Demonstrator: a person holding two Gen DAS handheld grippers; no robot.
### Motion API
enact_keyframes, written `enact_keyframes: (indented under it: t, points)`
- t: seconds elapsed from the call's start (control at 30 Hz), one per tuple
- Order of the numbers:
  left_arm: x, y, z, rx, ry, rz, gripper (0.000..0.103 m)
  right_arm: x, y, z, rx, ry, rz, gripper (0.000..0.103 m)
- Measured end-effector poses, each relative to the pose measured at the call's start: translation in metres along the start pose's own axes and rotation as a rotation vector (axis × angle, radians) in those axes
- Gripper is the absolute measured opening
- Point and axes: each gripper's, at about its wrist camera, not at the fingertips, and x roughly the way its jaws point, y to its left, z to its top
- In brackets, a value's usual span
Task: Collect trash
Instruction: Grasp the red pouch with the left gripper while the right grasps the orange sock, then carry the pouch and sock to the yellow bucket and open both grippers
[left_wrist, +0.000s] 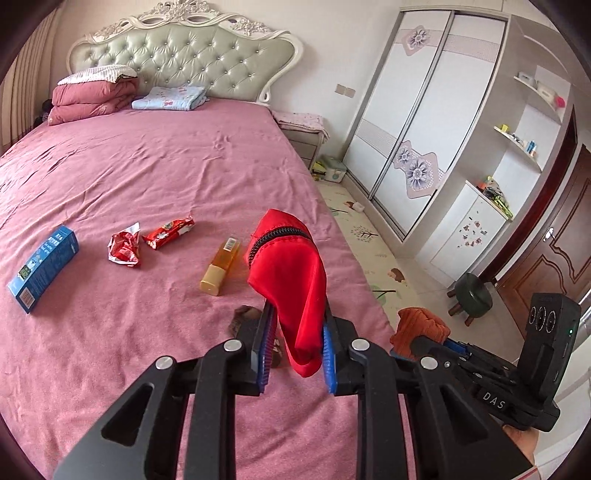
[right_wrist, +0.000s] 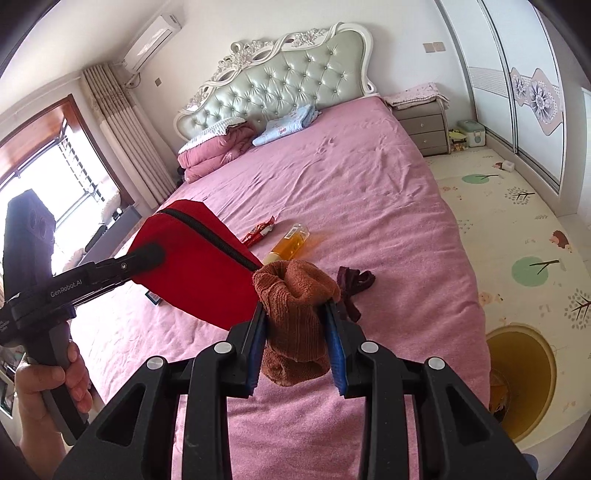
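My left gripper (left_wrist: 297, 314) is shut on a red zip pouch (left_wrist: 288, 266), which hangs above the pink bed (left_wrist: 166, 166). My right gripper (right_wrist: 295, 310) is shut on a rolled brown sock (right_wrist: 295, 295). In the right wrist view the pouch (right_wrist: 192, 266) sits just left of the sock, with the left gripper's finger lying across it. On the sheet lie a blue box (left_wrist: 44, 266), a crumpled red wrapper (left_wrist: 125, 249), a red snack packet (left_wrist: 168, 232) and a yellow bottle (left_wrist: 221, 266). A dark purple sock (right_wrist: 354, 284) lies beyond the brown one.
A yellow bin (right_wrist: 524, 376) stands on the play mat (right_wrist: 517, 221) to the right of the bed. A folded quilt (left_wrist: 92, 96) and blue cloth (left_wrist: 170, 98) lie by the headboard. A nightstand (right_wrist: 424, 125), wardrobe (left_wrist: 424, 129) and small stool (left_wrist: 472, 295) line the right side.
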Motion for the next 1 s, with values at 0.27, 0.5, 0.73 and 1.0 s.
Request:
enact_keyframes:
  t: [0.27,0.5,0.73,1.0]
  points:
    - [0.023,-0.059,-0.002,0.063,0.041,-0.068,0.021,-0.041,-0.046,0.006,0.055,-0.071,-0.059,0.03]
    - [0.052,-0.125,-0.009,0.146,0.097,-0.139,0.021,-0.078,-0.097,0.002,0.112,-0.107,-0.124,0.03]
    - [0.089,-0.186,-0.018,0.209,0.165,-0.206,0.021,-0.115,-0.148,-0.009,0.168,-0.133,-0.205,0.03]
    - [0.135,-0.244,-0.037,0.274,0.259,-0.258,0.021,-0.136,-0.199,-0.023,0.219,-0.124,-0.289,0.03]
